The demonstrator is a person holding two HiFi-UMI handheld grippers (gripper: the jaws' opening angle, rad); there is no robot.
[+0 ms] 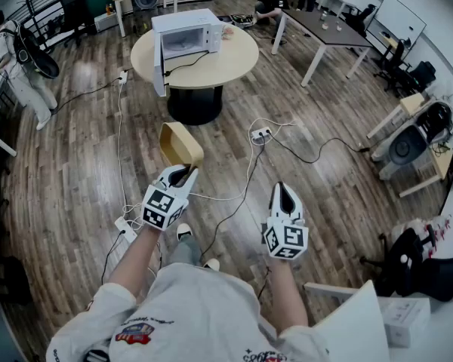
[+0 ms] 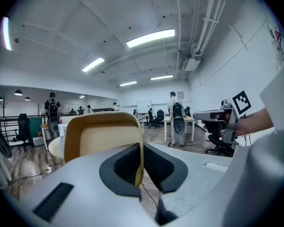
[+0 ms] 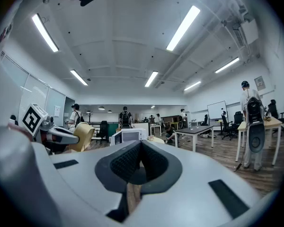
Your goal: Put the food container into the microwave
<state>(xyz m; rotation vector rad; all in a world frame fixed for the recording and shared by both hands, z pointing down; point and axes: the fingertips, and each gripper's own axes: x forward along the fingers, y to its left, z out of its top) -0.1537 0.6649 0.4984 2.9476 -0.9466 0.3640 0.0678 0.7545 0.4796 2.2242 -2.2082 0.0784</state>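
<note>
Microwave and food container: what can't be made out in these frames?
- Microwave inside: head view, too far and small to tell whether it is empty.
- Small thing beside it on the round table: head view, too small to identify.
- Left gripper view: the food container hides most of the microwave.
- Container's lower edge: left gripper view, hidden inside the left gripper.

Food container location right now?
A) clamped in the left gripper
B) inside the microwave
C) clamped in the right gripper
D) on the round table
A: the left gripper has its jaws shut on a wall of the food container, and the microwave stands well ahead with its door open.
</note>
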